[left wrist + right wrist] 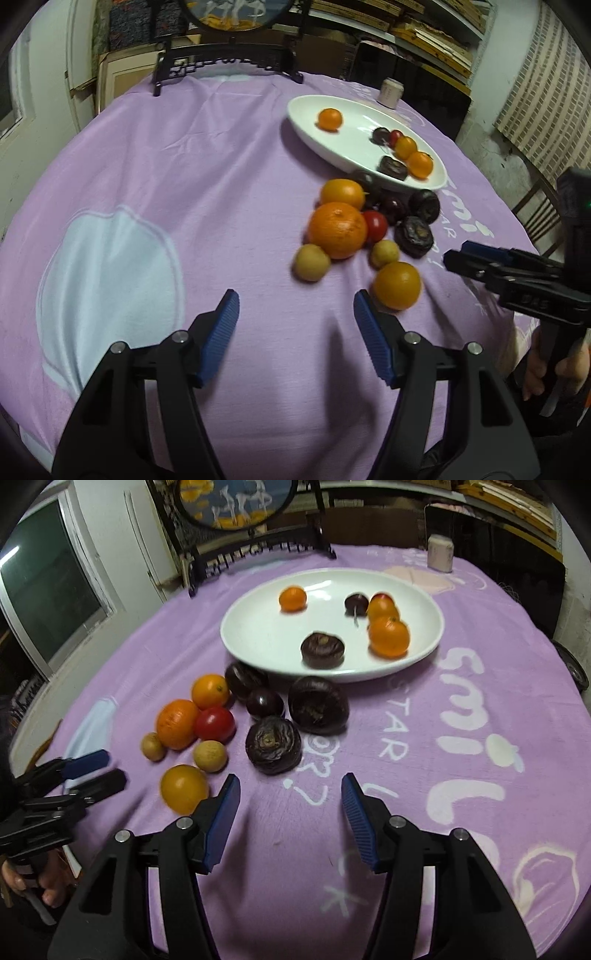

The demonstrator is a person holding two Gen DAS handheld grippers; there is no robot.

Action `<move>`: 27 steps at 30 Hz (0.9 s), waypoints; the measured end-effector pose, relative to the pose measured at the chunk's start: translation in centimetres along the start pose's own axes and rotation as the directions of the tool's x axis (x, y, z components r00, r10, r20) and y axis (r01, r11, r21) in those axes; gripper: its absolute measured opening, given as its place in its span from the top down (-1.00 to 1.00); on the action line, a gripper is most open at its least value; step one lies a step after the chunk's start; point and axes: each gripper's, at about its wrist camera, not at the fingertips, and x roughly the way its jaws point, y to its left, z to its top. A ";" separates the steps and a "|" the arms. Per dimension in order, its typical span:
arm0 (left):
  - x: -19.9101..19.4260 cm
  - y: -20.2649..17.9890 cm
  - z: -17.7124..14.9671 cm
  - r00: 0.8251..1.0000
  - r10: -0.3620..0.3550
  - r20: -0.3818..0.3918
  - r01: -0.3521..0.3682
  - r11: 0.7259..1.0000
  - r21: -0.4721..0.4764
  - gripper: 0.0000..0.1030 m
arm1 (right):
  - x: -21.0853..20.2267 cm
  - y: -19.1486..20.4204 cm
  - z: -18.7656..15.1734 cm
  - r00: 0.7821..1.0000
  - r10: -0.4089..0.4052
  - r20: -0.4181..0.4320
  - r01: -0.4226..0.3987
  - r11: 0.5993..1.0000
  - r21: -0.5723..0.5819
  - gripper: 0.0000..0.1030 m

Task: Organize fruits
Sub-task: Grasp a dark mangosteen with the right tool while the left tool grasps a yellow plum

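A white plate (258, 635) holds several fruits: small oranges (389, 636), a dark chestnut (322, 650), a dark cherry (356, 603). It also shows in the left wrist view (351, 147). In front of it on the purple cloth lies a loose heap: a large orange (338, 230), a red tomato (215, 723), tan longans (210, 755), dark chestnuts (273, 744) and an orange (183, 788). My left gripper (295, 306) is open and empty, just left of that orange (397, 285). My right gripper (290, 790) is open and empty, just short of the heap.
A round table with a purple cloth (480, 738) bearing white letters. A black framed screen on a stand (229, 55) and a small cup (440, 552) stand at the far edge. A chair (535, 206) stands at the right.
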 end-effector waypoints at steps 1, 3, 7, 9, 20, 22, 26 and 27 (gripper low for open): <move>-0.1 0.3 0.0 1.000 0.000 0.002 0.000 1.000 -0.005 -0.30 | 0.6 0.2 0.2 1.000 -0.005 -0.011 0.005 1.000 -0.003 -0.12; -0.1 0.7 0.0 1.000 0.001 0.001 -0.001 1.000 -0.010 -0.33 | 1.7 0.8 0.5 0.999 -0.019 -0.042 0.019 1.000 -0.017 -0.12; 0.6 1.1 0.2 1.000 -0.006 -0.024 0.005 1.000 -0.017 -0.36 | 3.6 2.8 1.3 0.993 -0.113 -0.031 0.109 0.989 -0.105 -0.22; 1.0 1.0 0.2 0.999 -0.007 -0.037 0.006 1.000 -0.020 -0.36 | 4.1 3.5 1.4 0.990 -0.141 -0.003 0.139 0.980 -0.141 -0.20; 2.6 -0.2 1.0 0.998 0.038 -0.051 -0.037 0.999 0.020 -0.36 | 0.9 1.5 -0.4 1.000 -0.021 -0.017 0.019 0.997 -0.081 0.25; 3.2 -0.6 1.3 0.997 0.070 -0.045 -0.068 0.997 0.039 -0.36 | 0.1 1.0 -1.0 1.000 -0.011 -0.012 0.011 0.998 -0.068 0.24; 4.5 -2.1 1.8 0.990 0.139 -0.016 -0.137 0.986 0.095 -0.28 | -0.6 -0.2 -1.9 1.000 0.008 -0.021 -0.009 1.000 -0.022 0.24; 4.7 -2.4 1.9 0.989 0.148 -0.009 -0.147 0.983 0.107 -0.24 | -0.7 -0.5 -2.0 1.000 0.012 -0.022 -0.013 1.000 -0.011 0.24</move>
